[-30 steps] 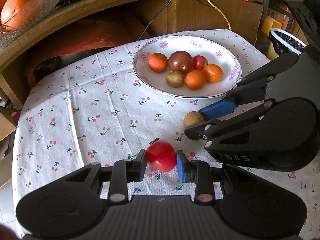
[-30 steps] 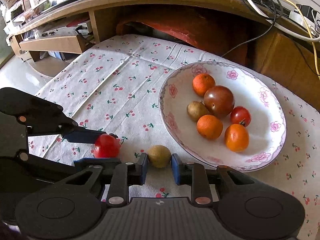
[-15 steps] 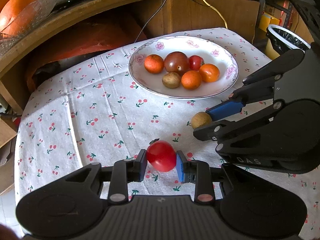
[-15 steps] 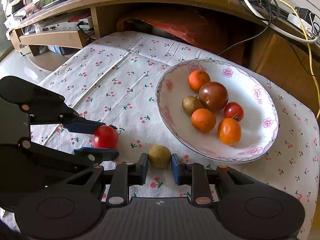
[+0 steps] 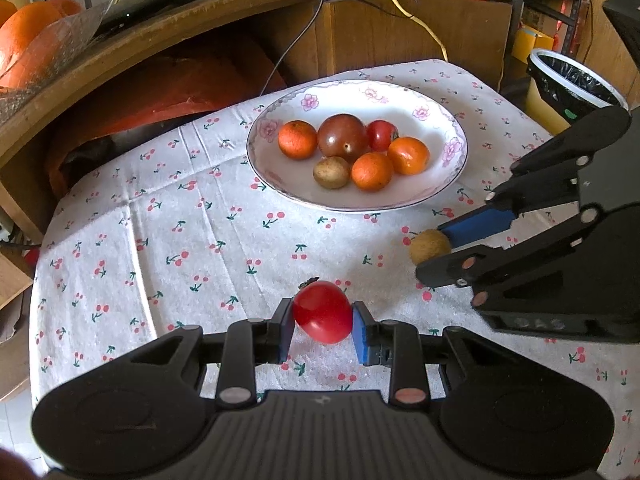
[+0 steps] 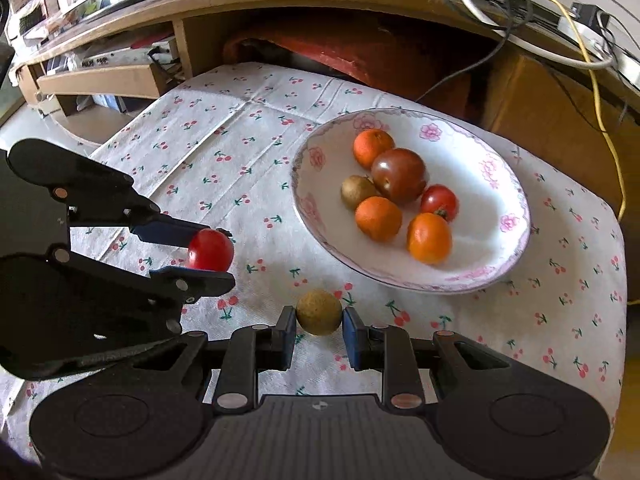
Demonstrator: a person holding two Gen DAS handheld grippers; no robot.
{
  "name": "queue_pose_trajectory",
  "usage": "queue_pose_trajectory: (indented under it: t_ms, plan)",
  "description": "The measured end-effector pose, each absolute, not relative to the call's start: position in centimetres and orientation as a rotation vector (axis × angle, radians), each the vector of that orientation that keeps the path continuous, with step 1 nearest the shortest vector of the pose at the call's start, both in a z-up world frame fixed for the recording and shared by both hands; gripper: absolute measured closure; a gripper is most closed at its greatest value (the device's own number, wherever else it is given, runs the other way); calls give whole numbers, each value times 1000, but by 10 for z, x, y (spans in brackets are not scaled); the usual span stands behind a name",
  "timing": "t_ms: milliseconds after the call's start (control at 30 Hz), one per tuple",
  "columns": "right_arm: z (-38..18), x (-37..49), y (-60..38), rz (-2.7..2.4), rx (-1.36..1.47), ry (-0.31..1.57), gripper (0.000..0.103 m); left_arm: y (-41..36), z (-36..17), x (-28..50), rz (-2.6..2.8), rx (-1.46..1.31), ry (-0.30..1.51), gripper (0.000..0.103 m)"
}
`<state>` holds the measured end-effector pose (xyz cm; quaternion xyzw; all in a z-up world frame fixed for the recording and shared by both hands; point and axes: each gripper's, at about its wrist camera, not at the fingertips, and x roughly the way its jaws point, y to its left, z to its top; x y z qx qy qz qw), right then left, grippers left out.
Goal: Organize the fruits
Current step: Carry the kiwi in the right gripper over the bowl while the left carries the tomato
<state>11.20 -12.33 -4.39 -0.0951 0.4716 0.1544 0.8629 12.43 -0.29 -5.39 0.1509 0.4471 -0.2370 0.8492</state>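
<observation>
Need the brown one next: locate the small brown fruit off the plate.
The small brown fruit sits between the right gripper fingers, beside the plate.

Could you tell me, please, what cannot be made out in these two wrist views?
- Whether the red tomato in the left gripper clears the cloth: both views, its underside faces away.
- The same for the brown fruit in the right gripper.
- The orange things top left, left wrist view: cut by the frame edge.
- The hands holding the grippers: out of frame.
</observation>
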Motion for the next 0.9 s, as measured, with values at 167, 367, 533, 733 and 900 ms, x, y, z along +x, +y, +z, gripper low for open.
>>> queue_pose_trajectory:
  t_ms: [167, 367, 533, 733, 900]
  plan:
    - [-40, 110, -132, 313, -177, 984, 83, -3, -56, 124, -494, 322, 946, 64]
    - [-33, 109, -134, 317, -166, 966, 83, -6, -47, 126, -498, 312, 921, 64]
    - [-26, 111, -135, 310, -159, 948, 83, -7, -43, 129, -495, 303, 908, 64]
    - [-21, 116, -138, 292, -155, 926, 83, -12, -38, 134, -495, 296, 887, 64]
    - [-19, 120, -142, 278, -144, 910, 83, -17, -33, 139, -496, 293, 867, 64]
